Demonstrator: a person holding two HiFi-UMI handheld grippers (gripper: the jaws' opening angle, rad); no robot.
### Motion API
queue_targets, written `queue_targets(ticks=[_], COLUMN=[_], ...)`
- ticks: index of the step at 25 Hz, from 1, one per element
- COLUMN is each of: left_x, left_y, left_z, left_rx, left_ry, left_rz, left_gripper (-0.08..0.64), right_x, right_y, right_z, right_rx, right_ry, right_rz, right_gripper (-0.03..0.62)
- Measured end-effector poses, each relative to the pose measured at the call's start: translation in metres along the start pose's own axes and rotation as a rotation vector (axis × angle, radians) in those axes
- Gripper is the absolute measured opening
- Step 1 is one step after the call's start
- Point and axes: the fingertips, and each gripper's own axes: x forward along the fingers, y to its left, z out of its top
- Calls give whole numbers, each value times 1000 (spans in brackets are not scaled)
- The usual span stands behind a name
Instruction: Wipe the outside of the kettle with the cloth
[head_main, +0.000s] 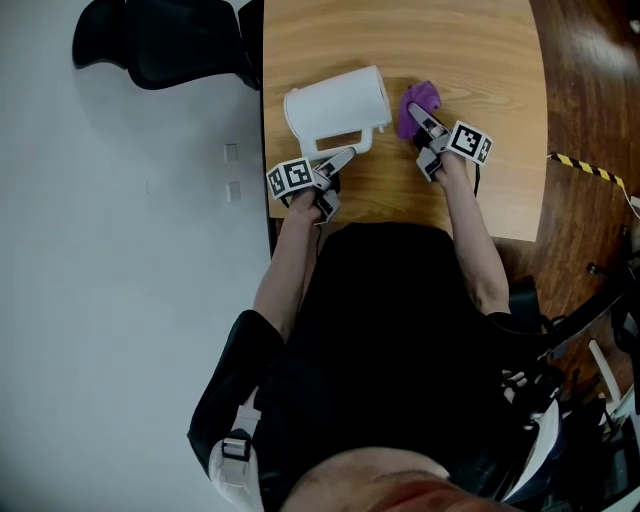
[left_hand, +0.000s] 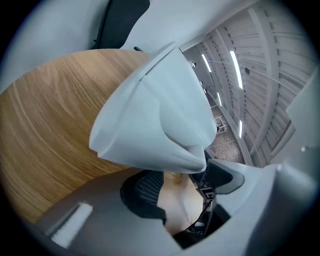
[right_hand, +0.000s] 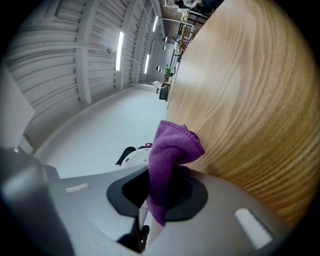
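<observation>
- The kettle (head_main: 335, 108) is plain white and smooth, with a broad body that narrows toward one end. It looks to be lying on its side on the wooden bench (head_main: 480, 60), long axis running left to right. Its white handle (head_main: 345, 140) faces me along the near side, just at the tips of my left tongs (head_main: 338, 158), which are spread wide and not pressing on it.
- The cloth (head_main: 420, 100) is purple and soft, bunched into a crumpled wad. My right tongs (head_main: 420, 122) pinch it, with a fold sticking out past the tips. It sits just beside the kettle's right end; whether they touch I cannot tell.
</observation>
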Motion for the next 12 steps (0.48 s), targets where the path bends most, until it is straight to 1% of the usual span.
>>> queue_targets(ticks=[3, 4, 5, 6, 7, 8, 9, 10, 12], left_x=[-3, -6, -8, -9, -9, -7, -5, -3, -1], left_y=[15, 21, 28, 34, 39, 44, 48, 52, 60], left_z=[-7, -11, -15, -19, -22, -23, -23, -24, -28], left_rx=[2, 1, -5, -18, -42, -72, -102, -126, -141], left_ry=[6, 2, -3, -9, -15, -21, -27, -31, -32], left_rz=[24, 23, 17, 7, -7, -22, -36, -46, -48], left_gripper=[591, 591, 591, 591, 591, 591, 589, 589, 589], right_x=[1, 0, 2, 6, 9, 13, 16, 19, 22], right_y=[25, 43, 72, 105, 128, 138, 138, 131, 103], right_z=[-5, -10, -12, -12, -13, -15, -19, -24, -39], right_rx=[-7, -26, -90, -175, -230, -242, -223, -185, -96], right_ry=[32, 41, 47, 54, 66, 85, 108, 133, 178], right_rz=[55, 98, 218, 368, 470, 511, 508, 478, 372], right_gripper=[49, 48, 48, 48, 48, 48, 48, 48, 48])
